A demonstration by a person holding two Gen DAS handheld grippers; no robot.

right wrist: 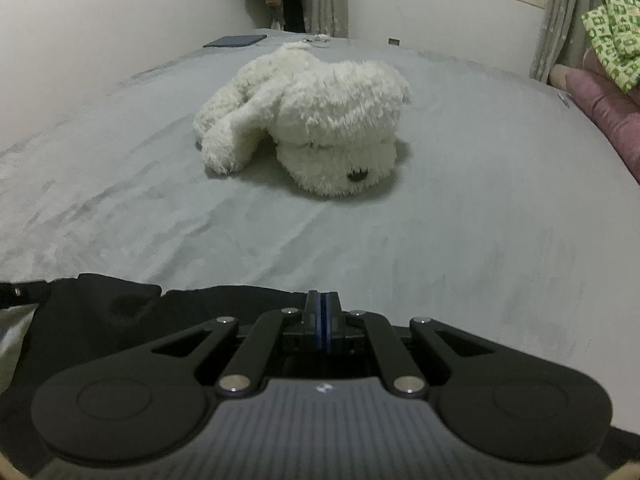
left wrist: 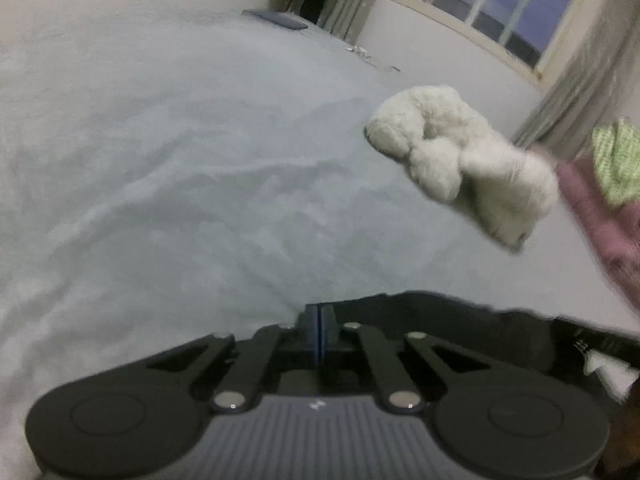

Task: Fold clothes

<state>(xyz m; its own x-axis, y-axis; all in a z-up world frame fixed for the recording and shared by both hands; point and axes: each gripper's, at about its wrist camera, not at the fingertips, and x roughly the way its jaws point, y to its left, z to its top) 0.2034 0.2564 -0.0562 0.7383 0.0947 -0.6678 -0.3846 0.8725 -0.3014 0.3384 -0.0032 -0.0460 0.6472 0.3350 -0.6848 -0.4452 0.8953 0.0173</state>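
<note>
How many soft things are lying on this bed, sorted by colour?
White: 1, the plush dog
Black: 1, the garment by the grippers
Pink: 1, the cloth at the right edge
Green patterned: 1, the cloth on the pink one
Total: 4

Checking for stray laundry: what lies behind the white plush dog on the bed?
Behind the plush dog lie bare grey bedspread, a dark flat pad and small white items. Whatever sits directly behind its body is hidden.
</note>
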